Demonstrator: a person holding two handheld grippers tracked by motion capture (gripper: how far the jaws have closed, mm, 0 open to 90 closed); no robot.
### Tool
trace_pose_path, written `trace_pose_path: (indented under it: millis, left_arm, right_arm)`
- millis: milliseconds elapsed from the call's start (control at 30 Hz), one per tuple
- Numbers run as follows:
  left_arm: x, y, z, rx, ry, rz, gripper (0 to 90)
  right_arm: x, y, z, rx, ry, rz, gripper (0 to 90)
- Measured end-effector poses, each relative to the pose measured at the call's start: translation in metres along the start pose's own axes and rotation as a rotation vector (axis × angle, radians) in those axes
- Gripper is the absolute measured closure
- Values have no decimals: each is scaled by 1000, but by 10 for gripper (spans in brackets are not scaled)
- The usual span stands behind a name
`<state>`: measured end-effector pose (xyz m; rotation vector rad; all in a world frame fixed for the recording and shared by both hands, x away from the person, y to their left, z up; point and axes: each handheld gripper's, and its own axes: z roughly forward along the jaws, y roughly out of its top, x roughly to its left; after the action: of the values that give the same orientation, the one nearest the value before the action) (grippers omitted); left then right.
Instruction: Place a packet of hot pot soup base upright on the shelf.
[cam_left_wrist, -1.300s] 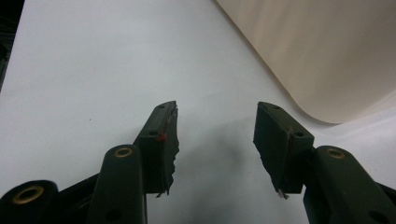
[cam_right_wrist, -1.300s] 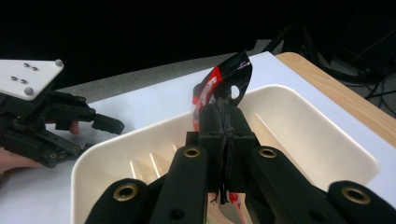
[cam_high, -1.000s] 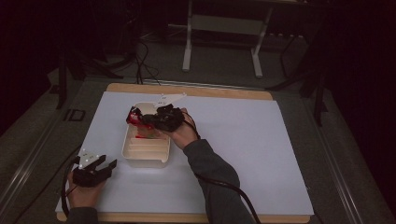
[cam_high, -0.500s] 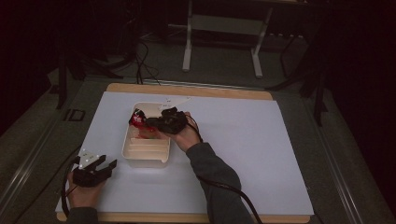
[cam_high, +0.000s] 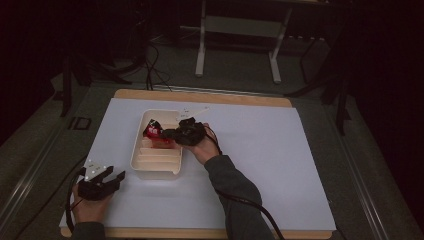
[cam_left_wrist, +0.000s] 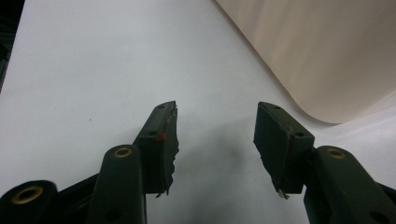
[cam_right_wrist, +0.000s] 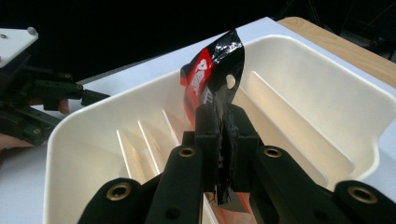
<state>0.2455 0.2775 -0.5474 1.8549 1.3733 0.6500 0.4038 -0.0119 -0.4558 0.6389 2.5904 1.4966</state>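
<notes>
Our right gripper (cam_right_wrist: 223, 140) pinches the packet (cam_right_wrist: 212, 70) upright over the tray's (cam_right_wrist: 327, 79) far end; left gripper (cam_left_wrist: 215, 140) spread, idle.

red-black packet (cam_right_wrist: 212, 74), white print unreadable

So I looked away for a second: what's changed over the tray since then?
The right gripper, shut on the red and black packet, has sunk a little lower over the white tray; its jaws have just eased open slightly, with the packet between them and not released. The left gripper rests open on the table beside the tray, as before.
</notes>
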Motion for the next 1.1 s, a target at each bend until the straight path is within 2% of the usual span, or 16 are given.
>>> trace_pose_path:
  millis: [433,700,867,1100]
  left_arm:
    - [0,0,0,0,1,0,495]
    - [0,0,0,0,0,-1,494]
    - [0,0,0,1,1,-1,494]
    - [0,0,0,1,1,-2,493]
  right_arm:
    - [-2,-5,1,4,-3,33,853]
    - [-2,-7,1,9,-23,39,741]
    - [-2,-7,-1,12,-36,42,627]
    - [0,-4,-8,33,-62,15,580]
